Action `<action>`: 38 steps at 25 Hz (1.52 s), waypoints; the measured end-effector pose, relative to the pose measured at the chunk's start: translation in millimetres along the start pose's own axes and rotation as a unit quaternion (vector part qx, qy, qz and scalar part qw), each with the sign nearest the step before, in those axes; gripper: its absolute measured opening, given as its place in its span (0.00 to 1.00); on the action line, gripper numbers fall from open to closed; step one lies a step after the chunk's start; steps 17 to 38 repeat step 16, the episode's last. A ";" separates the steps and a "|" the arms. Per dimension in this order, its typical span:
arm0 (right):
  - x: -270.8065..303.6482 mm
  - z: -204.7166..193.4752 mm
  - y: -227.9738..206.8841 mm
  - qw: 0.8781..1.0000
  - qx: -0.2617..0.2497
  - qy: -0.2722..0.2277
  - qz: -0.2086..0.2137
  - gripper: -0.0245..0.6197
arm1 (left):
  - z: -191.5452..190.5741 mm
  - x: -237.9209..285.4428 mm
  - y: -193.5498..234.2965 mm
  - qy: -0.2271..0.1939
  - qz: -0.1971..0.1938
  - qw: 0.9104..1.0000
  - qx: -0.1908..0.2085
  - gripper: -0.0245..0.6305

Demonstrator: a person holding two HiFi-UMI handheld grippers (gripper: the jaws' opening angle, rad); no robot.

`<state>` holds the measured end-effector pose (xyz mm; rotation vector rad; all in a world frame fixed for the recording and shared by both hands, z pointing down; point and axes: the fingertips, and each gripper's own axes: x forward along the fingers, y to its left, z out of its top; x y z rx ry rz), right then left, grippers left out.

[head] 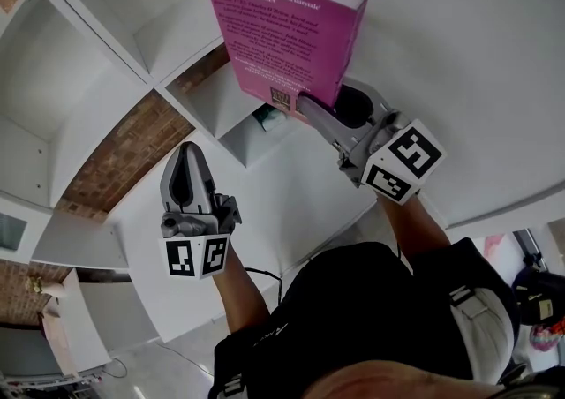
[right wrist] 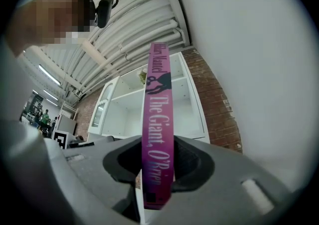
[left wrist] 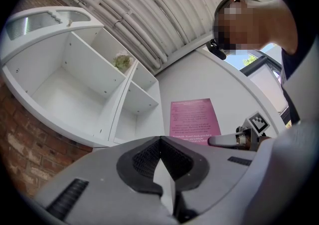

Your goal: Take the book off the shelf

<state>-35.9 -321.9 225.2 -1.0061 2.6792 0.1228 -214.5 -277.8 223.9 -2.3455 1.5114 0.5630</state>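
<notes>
1. Book point(head: 282, 31): off the shelf point(head: 84, 97) and up in the air, clamped in the right hand-held gripper point(head: 328, 110). No part of it touches the shelf. A plain white wall point(head: 459, 53) lies behind it.
2. The grip sits at one end of the book. The spine faces back toward the gripper body and runs between the two pads. The rest of the book sticks out past the jaw tips.
3. Left hand-held gripper point(head: 187, 178): well apart from the book, lower and to the person's left, in front of the shelf's open compartments.
4. Writing on the spine, in pale letters on pink-purple: "Hilary Mantel" and "The Giant, O'Brien".
5. Writing on the back cover, which is pink and turned toward the person: the top line reads "More disturbing than any Grimm fairytale", with "SCOTSMAN" below it. The paragraphs under that are too small to read.
6. Right hand-held gripper: jaws part-way apart and closed on the book, one pad pressing each cover. It touches nothing else.
7. Left hand-held gripper: jaws together with the tips meeting, nothing between them, touching nothing.
8. The shelf is white, with brick wall point(head: 132, 150) showing beside and behind it.
</notes>
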 end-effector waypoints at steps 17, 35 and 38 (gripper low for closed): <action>-0.4 1.3 1.1 1.000 0.005 -0.004 -0.001 0.25 | 4.6 -1.3 -4.0 0.007 -0.006 1.000 0.005 0.04; -0.4 1.3 1.1 1.000 0.005 -0.004 -0.001 0.25 | 4.6 -1.3 -4.0 0.007 -0.006 1.000 0.005 0.04; -0.4 1.3 1.1 1.000 0.005 -0.004 -0.001 0.25 | 4.6 -1.3 -4.0 0.007 -0.006 1.000 0.005 0.04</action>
